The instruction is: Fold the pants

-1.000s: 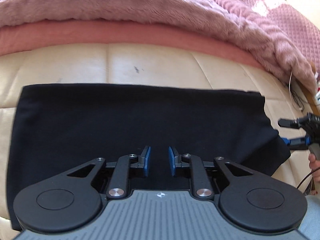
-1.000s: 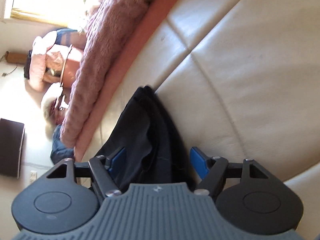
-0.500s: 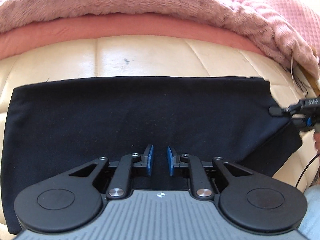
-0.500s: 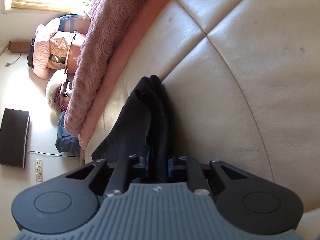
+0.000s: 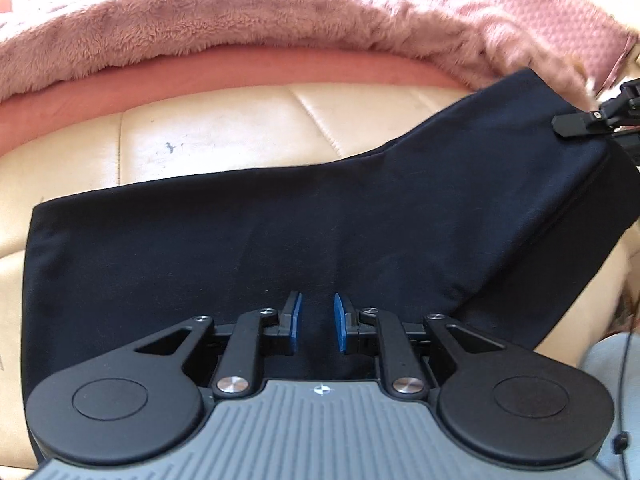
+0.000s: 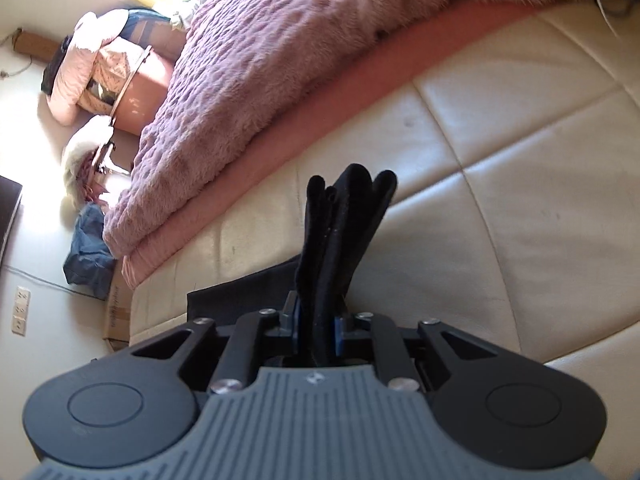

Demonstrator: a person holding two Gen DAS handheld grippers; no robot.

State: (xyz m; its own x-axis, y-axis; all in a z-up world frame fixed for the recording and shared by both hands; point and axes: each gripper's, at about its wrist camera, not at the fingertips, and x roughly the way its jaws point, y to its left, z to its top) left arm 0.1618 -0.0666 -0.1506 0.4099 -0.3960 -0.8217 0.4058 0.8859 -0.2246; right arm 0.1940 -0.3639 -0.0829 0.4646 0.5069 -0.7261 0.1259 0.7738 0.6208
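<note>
the black pants (image 5: 280,240) lie flat on the cream cushion (image 5: 220,132), their long axis running left to right across the left wrist view. the band's right end is lifted toward the upper right of the frame, where the right claw (image 5: 576,125) holds it up off the cushion. so the right hand is the one at the free end, and the fold, as i judge it, calls for carrying that end leftward over the flat part.

in the right wrist view the right claw (image 6: 316,330) is clamped on a bunch of black cloth layers that stick up between its blue pads (image 6: 338,332).

the left claw (image 5: 316,322) sits over the near edge of the pants in the lower middle, narrowly parted with a clear gap between its pads. whether any cloth is pinched there i cannot tell.

a pink blanket (image 5: 200,28) fills the top of the frame.
</note>
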